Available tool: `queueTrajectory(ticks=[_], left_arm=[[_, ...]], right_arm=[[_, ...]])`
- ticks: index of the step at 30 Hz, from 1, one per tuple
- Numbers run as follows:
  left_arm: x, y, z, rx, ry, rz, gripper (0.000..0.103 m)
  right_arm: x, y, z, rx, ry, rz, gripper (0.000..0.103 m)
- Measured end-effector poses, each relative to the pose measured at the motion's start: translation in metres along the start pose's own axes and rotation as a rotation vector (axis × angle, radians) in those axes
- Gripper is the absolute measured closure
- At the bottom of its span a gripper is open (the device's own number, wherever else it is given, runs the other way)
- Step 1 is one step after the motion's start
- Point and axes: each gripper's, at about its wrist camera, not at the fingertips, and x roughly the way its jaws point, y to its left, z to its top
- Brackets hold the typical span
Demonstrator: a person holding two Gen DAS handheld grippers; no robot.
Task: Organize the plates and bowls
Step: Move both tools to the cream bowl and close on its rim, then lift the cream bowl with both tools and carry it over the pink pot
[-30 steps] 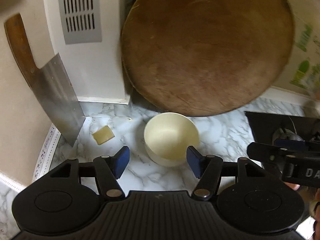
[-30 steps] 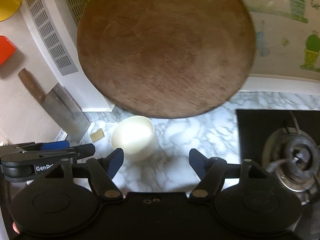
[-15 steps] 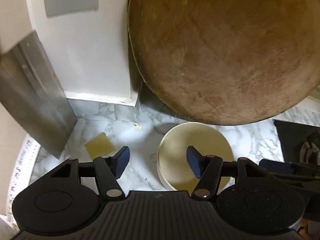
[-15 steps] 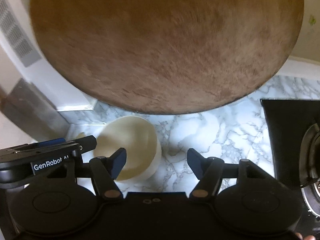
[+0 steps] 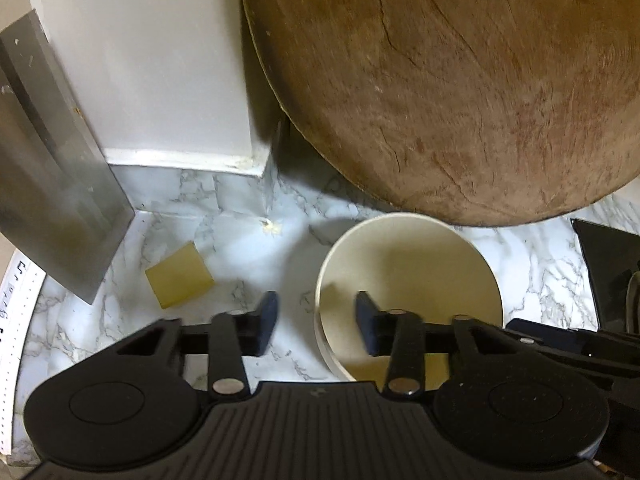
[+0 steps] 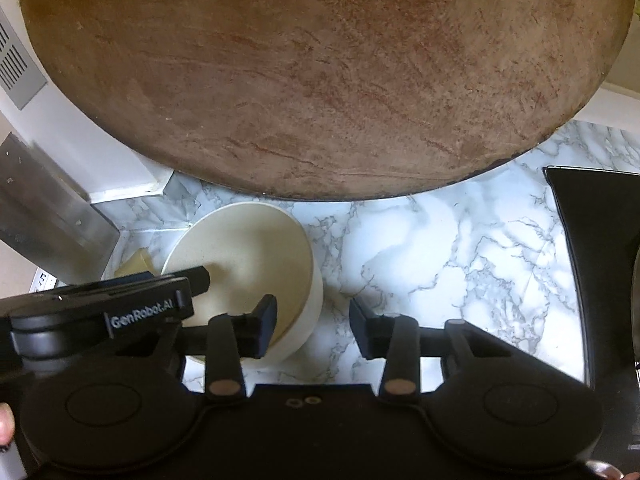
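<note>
A cream bowl stands upright on the marble counter, just in front of the big round wooden board. My left gripper is open and straddles the bowl's left rim: one finger is inside the bowl, the other outside on the left. In the right wrist view the same bowl shows at the left. My right gripper is open and straddles the bowl's right rim, with its left finger inside. The left gripper's body reaches over the bowl there.
A round wooden cutting board leans on the wall behind the bowl. A cleaver blade hangs at the left. A small yellow square lies on the counter. A black stove is at the right.
Both grippers have moved forward and down toward the bowl. Their jaws have narrowed and now sit over the bowl's rim on opposite sides.
</note>
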Motion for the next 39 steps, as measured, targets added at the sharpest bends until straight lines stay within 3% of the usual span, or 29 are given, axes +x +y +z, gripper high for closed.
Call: queueTrajectory(ticks=[3,5,9,22,32,39], left_arm=[[0.001,-0.004,-0.002,0.011,0.001,0.013,0.076],[0.001,-0.006,-0.003,0.019,0.004,0.015,0.087],[-0.002,-0.012,-0.006,0.041,0.005,0.019,0.095],[-0.046,-0.023,-0.02,0.06,-0.041,0.021,0.096],[-0.127,-0.052,-0.041,0.104,-0.089,-0.023,0.095],[-0.176,-0.083,-0.07,0.161,-0.114,-0.061,0.095]], right_arm=[[0.0,0.002,-0.002,0.0,-0.008,-0.002,0.075],[-0.001,0.004,-0.002,-0.006,-0.011,-0.003,0.079],[-0.003,0.007,-0.004,-0.006,-0.015,-0.008,0.088],[-0.039,0.009,-0.019,0.002,-0.063,-0.032,0.093],[-0.126,0.002,-0.032,-0.006,-0.126,-0.031,0.093],[-0.185,-0.014,-0.062,-0.002,-0.166,-0.041,0.092]])
